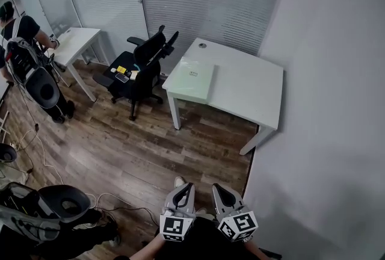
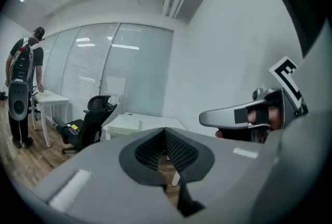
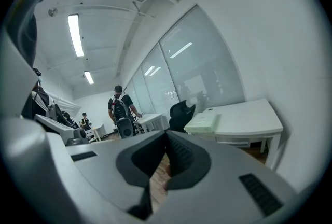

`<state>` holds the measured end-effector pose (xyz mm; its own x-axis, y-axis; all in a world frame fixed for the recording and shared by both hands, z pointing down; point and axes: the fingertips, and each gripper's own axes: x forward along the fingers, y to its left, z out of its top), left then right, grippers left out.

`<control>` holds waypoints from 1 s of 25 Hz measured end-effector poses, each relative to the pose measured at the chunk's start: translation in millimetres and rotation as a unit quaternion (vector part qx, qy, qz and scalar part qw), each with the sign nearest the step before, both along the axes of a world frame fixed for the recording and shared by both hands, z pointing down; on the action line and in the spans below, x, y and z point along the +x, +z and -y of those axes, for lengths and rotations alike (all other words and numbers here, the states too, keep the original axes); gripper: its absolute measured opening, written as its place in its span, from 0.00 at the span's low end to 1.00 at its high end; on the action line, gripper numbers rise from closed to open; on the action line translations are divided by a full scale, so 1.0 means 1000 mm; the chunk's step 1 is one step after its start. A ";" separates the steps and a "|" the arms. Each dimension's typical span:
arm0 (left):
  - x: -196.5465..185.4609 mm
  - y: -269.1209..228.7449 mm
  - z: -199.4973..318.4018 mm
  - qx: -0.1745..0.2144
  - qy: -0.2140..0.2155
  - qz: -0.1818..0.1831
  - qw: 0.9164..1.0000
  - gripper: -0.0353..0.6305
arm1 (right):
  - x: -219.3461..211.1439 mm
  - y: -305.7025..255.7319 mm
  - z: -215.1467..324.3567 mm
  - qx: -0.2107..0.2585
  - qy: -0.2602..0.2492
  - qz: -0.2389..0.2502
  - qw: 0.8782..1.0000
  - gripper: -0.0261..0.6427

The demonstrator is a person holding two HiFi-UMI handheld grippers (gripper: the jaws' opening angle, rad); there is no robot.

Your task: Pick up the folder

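The pale green folder (image 1: 191,75) lies flat on the left end of a white desk (image 1: 252,93), far ahead of both grippers. In the head view my left gripper (image 1: 184,188) and right gripper (image 1: 220,190) hang side by side at the bottom edge, over the wooden floor, both shut and empty. The left gripper view shows its pads meeting (image 2: 165,134), the folder (image 2: 124,123) small in the distance, and the right gripper (image 2: 206,117) alongside. In the right gripper view the jaws (image 3: 166,139) are shut too, with the folder (image 3: 202,122) on the desk (image 3: 249,116) beyond.
A black office chair (image 1: 141,66) with small yellow items on its seat stands left of the desk. A person with a backpack (image 1: 24,54) stands by a second white desk (image 1: 75,42). A white wall runs along the right. Cables and gear (image 1: 54,204) lie lower left.
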<state>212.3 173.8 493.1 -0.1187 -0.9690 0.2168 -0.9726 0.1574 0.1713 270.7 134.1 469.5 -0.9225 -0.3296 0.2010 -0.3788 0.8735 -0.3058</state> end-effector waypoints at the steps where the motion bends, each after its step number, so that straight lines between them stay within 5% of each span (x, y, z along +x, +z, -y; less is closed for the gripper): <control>1: -0.003 0.000 0.004 0.000 0.002 0.000 1.000 0.06 | -0.002 0.000 0.004 -0.003 0.004 0.000 1.000 0.04; 25: -0.123 0.009 0.113 -0.011 0.033 0.018 0.999 0.06 | -0.112 0.012 0.108 -0.008 0.048 -0.027 0.998 0.04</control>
